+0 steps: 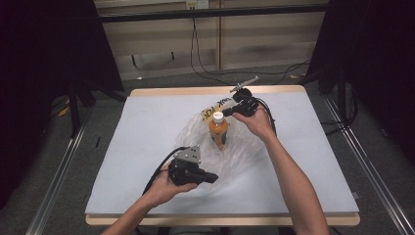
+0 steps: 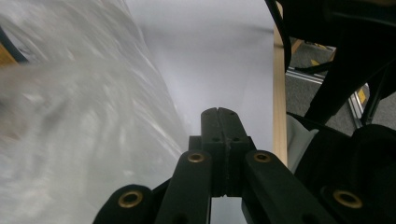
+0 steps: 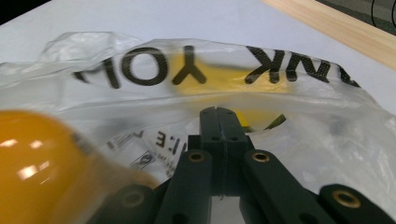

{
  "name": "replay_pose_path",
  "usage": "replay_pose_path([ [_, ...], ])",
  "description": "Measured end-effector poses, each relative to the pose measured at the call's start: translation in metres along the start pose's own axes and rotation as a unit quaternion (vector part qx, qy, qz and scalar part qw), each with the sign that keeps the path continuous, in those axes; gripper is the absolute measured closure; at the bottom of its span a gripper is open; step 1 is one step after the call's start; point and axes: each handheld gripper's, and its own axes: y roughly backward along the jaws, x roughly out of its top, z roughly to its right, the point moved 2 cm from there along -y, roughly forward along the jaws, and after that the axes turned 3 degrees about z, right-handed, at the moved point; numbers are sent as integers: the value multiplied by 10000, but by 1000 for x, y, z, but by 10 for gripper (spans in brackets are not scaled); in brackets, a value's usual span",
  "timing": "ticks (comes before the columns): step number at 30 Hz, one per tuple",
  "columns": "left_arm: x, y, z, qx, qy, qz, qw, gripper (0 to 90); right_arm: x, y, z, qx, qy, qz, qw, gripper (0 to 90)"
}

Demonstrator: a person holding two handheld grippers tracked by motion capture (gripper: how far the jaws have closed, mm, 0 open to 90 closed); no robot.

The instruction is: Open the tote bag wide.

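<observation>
Orange drink bottle (image 1: 218, 129), white cap, upright amid a crumpled clear plastic bag (image 1: 222, 147) on the grey tabletop (image 1: 147, 127); the high view alone shows the whole layout. Right gripper (image 3: 218, 112): its own view adds black bag lettering just beyond the jaws and the bottle, blurred, to their lower left. Jaws pressed together; whether bag film is caught between them cannot be told. Left gripper (image 2: 218, 112): jaws closed, empty, the bag lying to their left, bare tabletop ahead.
</observation>
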Motion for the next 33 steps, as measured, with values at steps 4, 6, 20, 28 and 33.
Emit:
replay_pose_path([
  [4,13,3,-17,125,100,173,9997,900,-9,10,-5,152,-19,114,9998,900],
  [6,17,2,-26,226,108,233,9994,900,-14,11,-5,167,-23,111,9998,900],
  [20,-3,-27,-80,855,456,-254,9950,900,-42,19,-15,286,20,206,9994,900],
  [28,-29,-30,-107,1196,801,-503,9883,900,-74,11,-10,268,-120,-91,9995,900],
  [33,-36,-26,-115,1344,883,-741,9842,900,-91,8,-8,315,-109,-237,9992,900],
])
